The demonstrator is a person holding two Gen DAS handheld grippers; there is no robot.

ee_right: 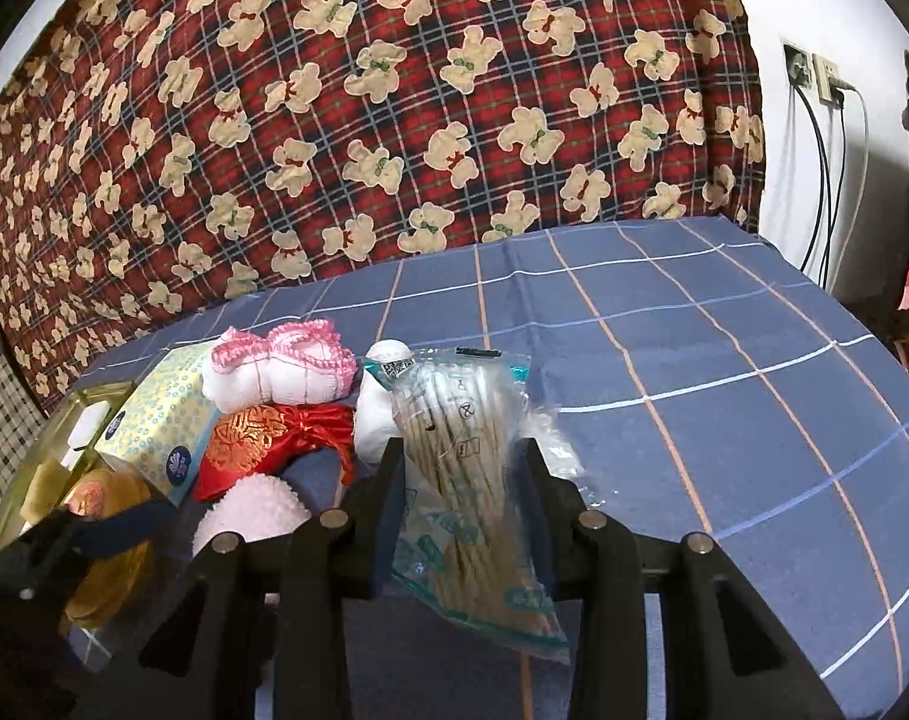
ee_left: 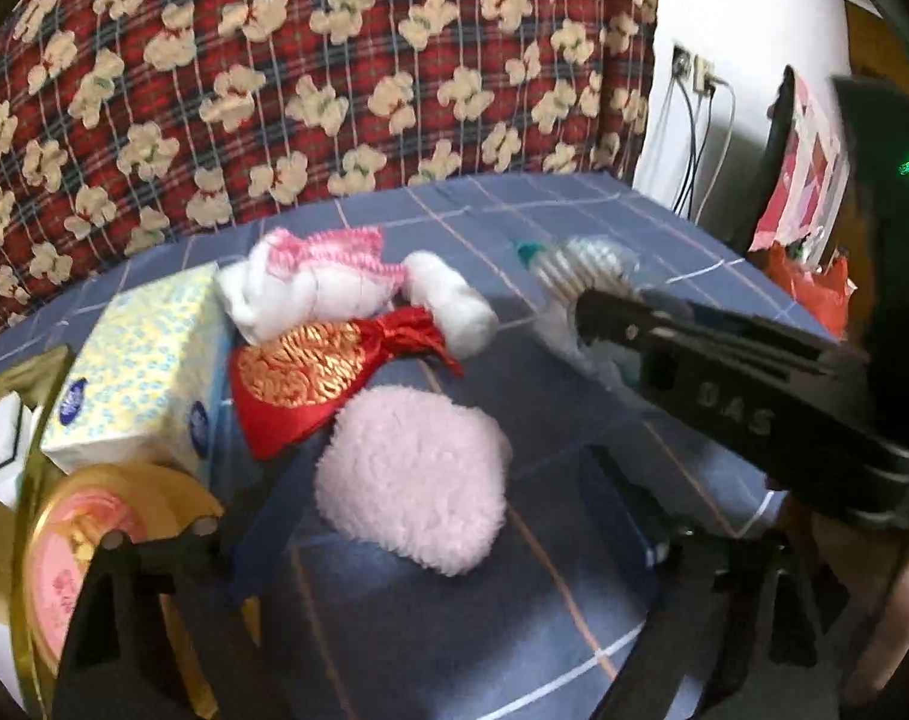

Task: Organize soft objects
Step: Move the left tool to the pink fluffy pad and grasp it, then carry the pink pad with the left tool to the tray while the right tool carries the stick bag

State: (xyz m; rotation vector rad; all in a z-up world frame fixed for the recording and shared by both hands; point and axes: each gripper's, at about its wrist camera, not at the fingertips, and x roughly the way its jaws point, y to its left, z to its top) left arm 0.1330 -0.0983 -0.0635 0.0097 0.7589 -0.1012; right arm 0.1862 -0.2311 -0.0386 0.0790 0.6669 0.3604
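**Item: bag of cotton swabs** [ee_right: 472,480]. The right gripper [ee_right: 463,468] is clamping it, jaws narrow, pads pressing both sides of the clear plastic; the bag is standing upright, its lower end hanging free below the jaws.

**Item: left gripper** [ee_left: 430,546]. Jaws are standing wide with nothing between them, hovering over the pink fluffy pouch [ee_left: 415,480], which is lying on the blue checked tablecloth [ee_right: 724,396].

**Cluster, table's left side:** red and gold drawstring pouch [ee_left: 310,384], touching the fluffy pouch's far edge; white and pink knitted bundle [ee_left: 316,276] behind it; tissue box [ee_left: 148,372] to the left; a round gold tin [ee_left: 88,546] and a gold tray [ee_right: 52,456] at the left edge, the tray's contents too blurred to name.

**Step in hand (judged):** setting the swab bag down beside the cluster. Advice: lower until the bag's bottom is resting on the cloth before easing the grip, since crinkly plastic is likely to slide or tip. For the fluffy pouch, close across its middle; it will be compressing a good deal.

**Room:** the right half of the table is lying open, giving free passage. The grippers are working near one another, so they are needing staggered moves. The near left edge is crowded; the tin is sitting close to it.
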